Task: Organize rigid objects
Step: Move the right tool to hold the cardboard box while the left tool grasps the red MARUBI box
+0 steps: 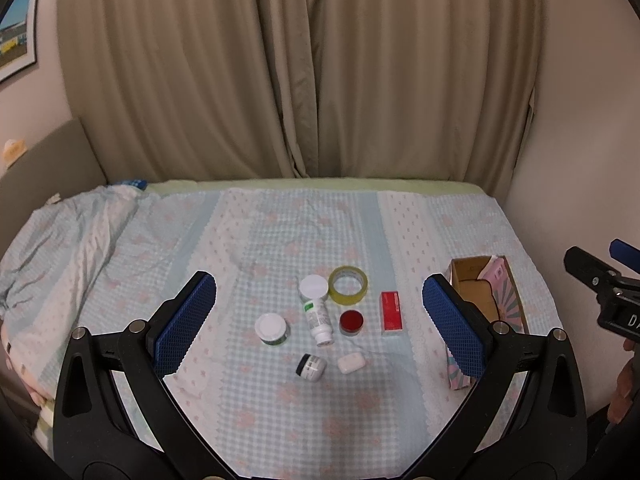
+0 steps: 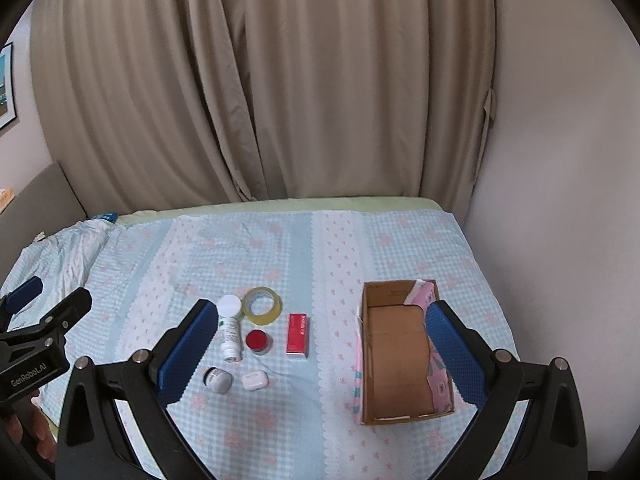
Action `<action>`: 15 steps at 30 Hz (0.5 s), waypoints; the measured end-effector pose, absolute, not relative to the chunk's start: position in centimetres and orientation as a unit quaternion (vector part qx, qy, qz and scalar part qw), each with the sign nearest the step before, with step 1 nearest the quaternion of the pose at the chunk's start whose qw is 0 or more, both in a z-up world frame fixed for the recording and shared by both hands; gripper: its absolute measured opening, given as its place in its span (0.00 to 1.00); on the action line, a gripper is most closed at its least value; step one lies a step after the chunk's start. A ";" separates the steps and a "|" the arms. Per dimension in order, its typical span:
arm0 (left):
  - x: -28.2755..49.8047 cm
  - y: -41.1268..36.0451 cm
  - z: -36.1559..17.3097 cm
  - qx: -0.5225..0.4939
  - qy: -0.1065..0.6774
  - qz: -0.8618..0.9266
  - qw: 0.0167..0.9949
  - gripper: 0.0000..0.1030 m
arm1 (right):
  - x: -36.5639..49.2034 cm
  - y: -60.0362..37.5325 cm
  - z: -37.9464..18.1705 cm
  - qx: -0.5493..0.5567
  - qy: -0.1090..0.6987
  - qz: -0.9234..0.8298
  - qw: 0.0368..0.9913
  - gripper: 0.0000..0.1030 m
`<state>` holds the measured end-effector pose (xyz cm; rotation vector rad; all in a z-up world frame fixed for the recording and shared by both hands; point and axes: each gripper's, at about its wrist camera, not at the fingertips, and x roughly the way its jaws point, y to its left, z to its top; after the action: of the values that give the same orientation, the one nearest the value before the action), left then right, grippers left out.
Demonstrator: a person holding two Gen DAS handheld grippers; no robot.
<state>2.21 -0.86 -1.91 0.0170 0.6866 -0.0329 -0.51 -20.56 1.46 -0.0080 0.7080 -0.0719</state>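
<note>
A: Where do the rigid things lie?

B: In a loose cluster on the checked bedspread (image 1: pixel 280 420), near the middle. The tape roll (image 1: pixel 348 290) is farthest, with the white bottle (image 1: pixel 317 312) on its side just left of it, its cap pointing away. The red-lidded jar (image 1: pixel 351 322) sits right of the bottle's base and the red box (image 1: pixel 391 311) right of that

A: And nearer us?

B: The white-lidded tub (image 1: pixel 271 330) to the left, then the dark-capped jar (image 1: pixel 311 367) lying over, and the white earbud case (image 1: pixel 351 363) beside it. None of them touch a gripper

A: Where would they go?

B: My guess is the cardboard box (image 2: pixel 400 360), open at the top and well to the right of the cluster. From the right wrist view it looks empty except for a pink flap or paper at its far right corner. It sits clear of the items, likely so they can be carried over one at a time

A: And the grippers?

B: The left gripper (image 1: pixel 319 322) hangs above the cluster with its blue pads wide apart, holding nothing. The right gripper (image 2: pixel 318 354) is equally spread and empty, with its right pad over the box's right wall. Nothing seems sorted yet

A: Anything else around?

B: Beige curtains (image 1: pixel 304 72) behind the bed, a crumpled quilt (image 1: pixel 68 240) at the far left, and a framed picture (image 1: pixel 16 28) on the left wall
</note>
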 end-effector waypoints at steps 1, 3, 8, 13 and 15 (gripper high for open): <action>2.7 -1.2 -2.3 0.009 0.343 -0.016 0.939 0.99 | -0.3 -21.1 1.2 -0.003 0.352 -0.039 0.935 1.00; 3.5 -1.8 -3.2 0.010 0.355 -0.015 0.935 0.99 | 0.3 -22.2 0.6 0.001 0.363 -0.045 0.931 1.00; 6.2 -3.9 -5.9 0.015 0.392 -0.016 0.920 0.99 | 2.1 -26.4 -1.8 0.017 0.401 -0.064 0.914 1.00; 9.1 -6.4 -9.5 0.027 0.433 -0.018 0.901 0.99 | 4.2 -31.7 -5.8 0.035 0.449 -0.090 0.889 1.00; 10.1 -7.3 -11.1 0.032 0.447 -0.018 0.894 0.99 | 5.0 -34.2 -8.0 0.046 0.472 -0.101 0.874 1.00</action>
<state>10.15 -7.33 -11.12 0.0667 0.9266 -0.0384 4.97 -34.17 -7.97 0.0964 0.9861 -0.2100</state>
